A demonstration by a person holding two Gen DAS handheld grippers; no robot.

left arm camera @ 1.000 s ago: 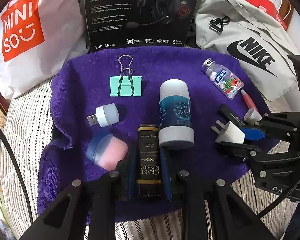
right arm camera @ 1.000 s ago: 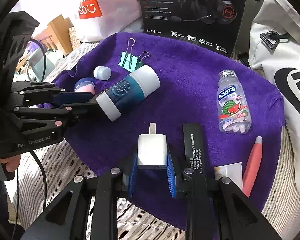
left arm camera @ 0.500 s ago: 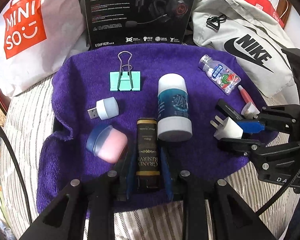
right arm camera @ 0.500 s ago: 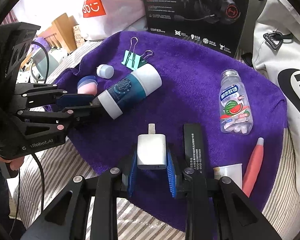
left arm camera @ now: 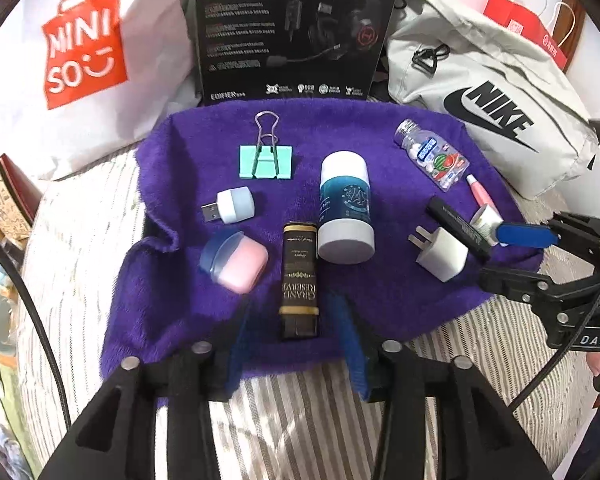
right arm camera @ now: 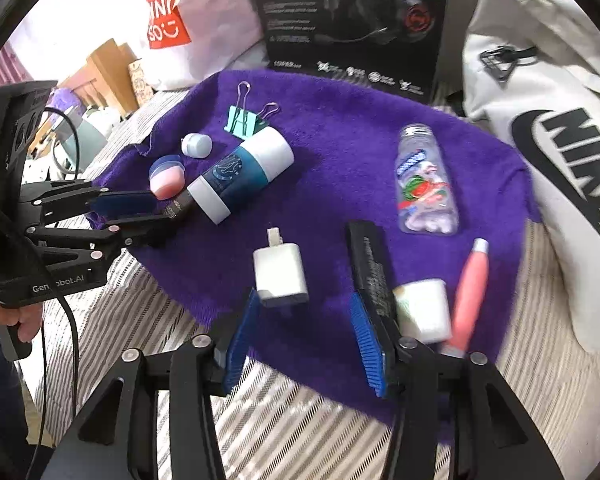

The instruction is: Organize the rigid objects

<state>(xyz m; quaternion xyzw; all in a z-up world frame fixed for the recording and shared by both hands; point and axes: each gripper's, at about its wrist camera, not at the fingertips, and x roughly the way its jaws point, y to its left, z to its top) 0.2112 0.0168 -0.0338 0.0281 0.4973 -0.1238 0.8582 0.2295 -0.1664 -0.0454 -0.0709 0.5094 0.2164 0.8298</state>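
Observation:
A black "Grand Reserve" box [left arm camera: 299, 280] lies on the purple towel [left arm camera: 384, 300], between the opening jaws of my left gripper [left arm camera: 292, 318]; the pads stand clear of it. In the right wrist view a white charger plug [right arm camera: 280, 274] lies on the towel [right arm camera: 340, 128] just ahead of my right gripper [right arm camera: 304, 308], whose jaws are opening and no longer press it. The right gripper [left arm camera: 500, 256] shows beside the charger [left arm camera: 440, 254] in the left wrist view. The left gripper [right arm camera: 140, 212] shows at the box's end [right arm camera: 178, 208].
On the towel lie a teal binder clip [left arm camera: 265, 160], a USB light [left arm camera: 232, 206], a pink jar [left arm camera: 236, 258], a white-blue cylinder [left arm camera: 345, 208], a candy bottle [left arm camera: 434, 154], a pink tube [right arm camera: 470, 292] and a black bar [right arm camera: 372, 268]. A headset box [left arm camera: 296, 28] and bags stand behind.
Both grippers have opened: the left one let go of the black box and drew back a little, the right one let go of the charger. Both things rest on the towel.

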